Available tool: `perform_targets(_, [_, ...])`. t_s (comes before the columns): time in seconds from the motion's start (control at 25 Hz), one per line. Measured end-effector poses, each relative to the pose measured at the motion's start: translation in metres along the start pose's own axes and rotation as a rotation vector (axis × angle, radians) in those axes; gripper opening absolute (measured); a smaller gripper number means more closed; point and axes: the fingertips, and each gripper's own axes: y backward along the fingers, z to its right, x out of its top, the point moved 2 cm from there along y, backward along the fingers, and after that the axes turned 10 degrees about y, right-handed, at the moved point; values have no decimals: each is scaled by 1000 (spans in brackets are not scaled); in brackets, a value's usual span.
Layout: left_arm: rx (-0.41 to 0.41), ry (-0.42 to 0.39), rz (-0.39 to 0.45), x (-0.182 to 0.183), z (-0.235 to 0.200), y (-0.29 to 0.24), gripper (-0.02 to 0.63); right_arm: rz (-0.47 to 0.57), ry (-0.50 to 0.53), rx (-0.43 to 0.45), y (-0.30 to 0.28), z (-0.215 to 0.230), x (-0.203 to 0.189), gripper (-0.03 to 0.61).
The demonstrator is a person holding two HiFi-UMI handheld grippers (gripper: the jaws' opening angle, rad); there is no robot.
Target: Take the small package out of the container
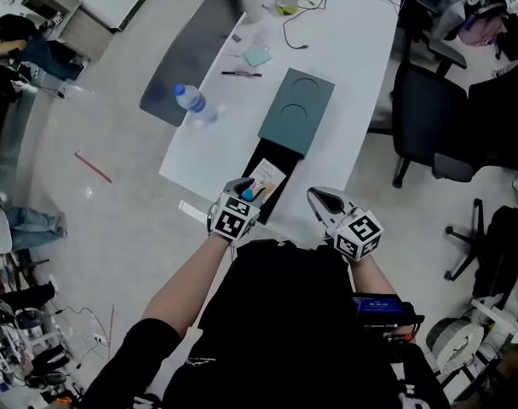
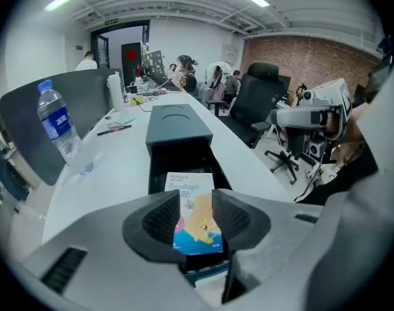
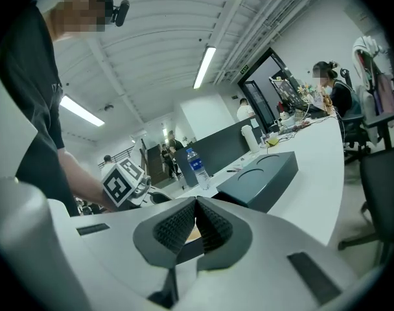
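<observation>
- Head view: left hand-held gripper (image 1: 246, 192) hovers over the small package (image 1: 267, 177), which lies inside the open container (image 1: 296, 109) at the surface's (image 1: 344, 49) six o'clock edge.
- Left gripper view: jaws partly open, the package (image 2: 189, 183) behind the gap, unpinched.
- Right gripper view: right hand-held gripper (image 3: 196, 222) empty, jaws together.

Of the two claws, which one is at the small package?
The left claw, jaws apart over the package in the open box; the right claw is off to the side, jaws together.

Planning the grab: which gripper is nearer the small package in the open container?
Left. The left gripper is at the small package, jaws apart around it; the right gripper is shut, off to the right, outside the container.
</observation>
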Motion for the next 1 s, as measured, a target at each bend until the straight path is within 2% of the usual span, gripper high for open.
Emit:
perform_targets(0.2, [-5, -87, -119, -1, -2, -22, 291, 8, -28, -62, 7, 10, -2, 26])
perform_targets(0.4, [-14, -119, -201, 1, -1, -37, 369, 15, -53, -99, 15, 18, -6, 26])
perform_targets(0.64, [8, -128, -270, 2, -6, -53, 394, 16, -75, -124, 18, 25, -9, 26])
perform_targets(1.0, [50, -128, -354, -2, -3, -66, 394, 20, -89, -141, 20, 30, -9, 26])
